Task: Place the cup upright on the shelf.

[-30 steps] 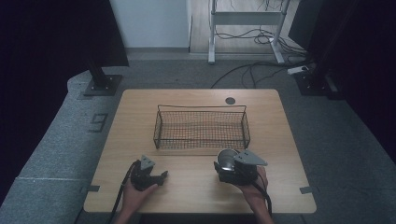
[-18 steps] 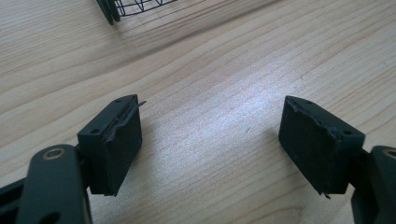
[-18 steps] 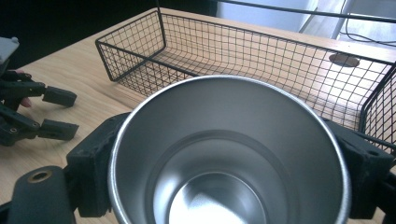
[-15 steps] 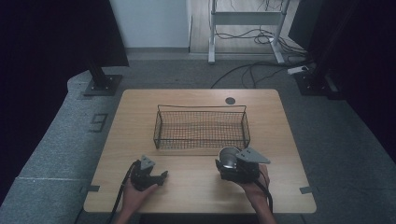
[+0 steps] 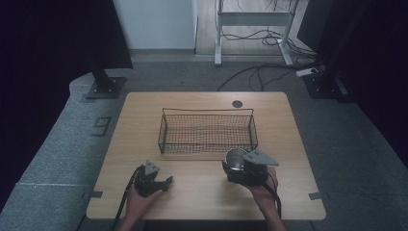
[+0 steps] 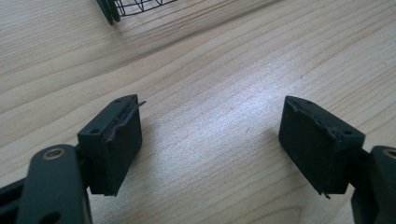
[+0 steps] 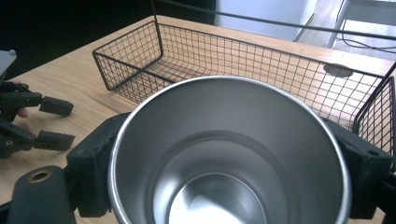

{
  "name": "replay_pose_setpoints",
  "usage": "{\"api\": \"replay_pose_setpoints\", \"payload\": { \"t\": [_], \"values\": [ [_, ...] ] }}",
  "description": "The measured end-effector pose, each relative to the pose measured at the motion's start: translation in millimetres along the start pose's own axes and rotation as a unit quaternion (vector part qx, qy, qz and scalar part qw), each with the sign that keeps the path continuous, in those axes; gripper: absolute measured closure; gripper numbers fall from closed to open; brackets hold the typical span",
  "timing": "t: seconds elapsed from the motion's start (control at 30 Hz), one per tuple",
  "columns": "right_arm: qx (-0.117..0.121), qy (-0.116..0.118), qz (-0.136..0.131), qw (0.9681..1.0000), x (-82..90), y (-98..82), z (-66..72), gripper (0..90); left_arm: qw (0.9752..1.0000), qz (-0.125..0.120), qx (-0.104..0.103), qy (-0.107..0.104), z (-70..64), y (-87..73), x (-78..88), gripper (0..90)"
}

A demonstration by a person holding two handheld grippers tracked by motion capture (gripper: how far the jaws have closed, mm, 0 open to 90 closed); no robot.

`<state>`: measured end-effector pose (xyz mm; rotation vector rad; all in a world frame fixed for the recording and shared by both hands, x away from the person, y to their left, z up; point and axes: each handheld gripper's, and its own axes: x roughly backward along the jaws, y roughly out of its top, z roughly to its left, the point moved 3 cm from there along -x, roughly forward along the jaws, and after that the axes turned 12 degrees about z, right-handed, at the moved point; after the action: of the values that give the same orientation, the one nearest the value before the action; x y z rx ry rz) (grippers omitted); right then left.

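With the right gripper [image 5: 235, 166] clamped on the steel cup [image 7: 229, 154] and the left gripper [image 6: 210, 149] gaping empty, the cup could catch the near rim of the wire basket [image 5: 207, 131] at twelve o'clock and slip from the jaws.

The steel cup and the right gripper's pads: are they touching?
Touching. In the right gripper view, both pads press against the sides of the cup.

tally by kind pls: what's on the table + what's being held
Metal cup: 1, held in the right gripper
Wire basket: 1, nothing in it
Grippers: 2, the left gripper with open jaws over bare wood
Total: 4
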<state>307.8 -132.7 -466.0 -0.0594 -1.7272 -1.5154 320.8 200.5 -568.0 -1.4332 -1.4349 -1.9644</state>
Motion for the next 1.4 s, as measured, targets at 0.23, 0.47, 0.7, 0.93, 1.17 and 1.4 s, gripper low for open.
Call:
{"api": "replay_pose_setpoints", "payload": {
  "t": [0.23,0.47,0.7,0.93,1.17,1.4],
  "values": [
    [0.005,0.001,-0.007,1.0000,1.2,8.4,1.2,13.3,1.0000,0.000,0.000,0.000,0.0,0.0,0.0,21.3],
    [0.007,0.001,-0.010,0.9999,0.0,13.0,1.2,13.3,1.0000,0.000,0.000,0.000,0.0,0.0,0.0,21.3],
    [0.007,0.000,-0.016,0.9998,0.7,21.9,1.2,13.3,1.0000,0.001,-0.001,0.000,0.1,-0.1,0.1,21.3],
    [0.012,-0.001,-0.018,0.9998,-1.4,33.6,0.2,13.3,1.0000,0.000,0.000,0.000,0.1,0.0,0.1,21.3],
    [0.011,0.002,-0.017,0.9998,-5.6,45.3,-2.4,13.3,1.0000,0.001,-0.001,0.000,0.1,-0.1,0.2,21.4],
    [0.010,-0.001,-0.021,0.9997,-4.6,58.3,-6.8,13.3,1.0000,0.001,-0.001,0.000,0.1,-0.1,0.2,21.3]
  ]
}}
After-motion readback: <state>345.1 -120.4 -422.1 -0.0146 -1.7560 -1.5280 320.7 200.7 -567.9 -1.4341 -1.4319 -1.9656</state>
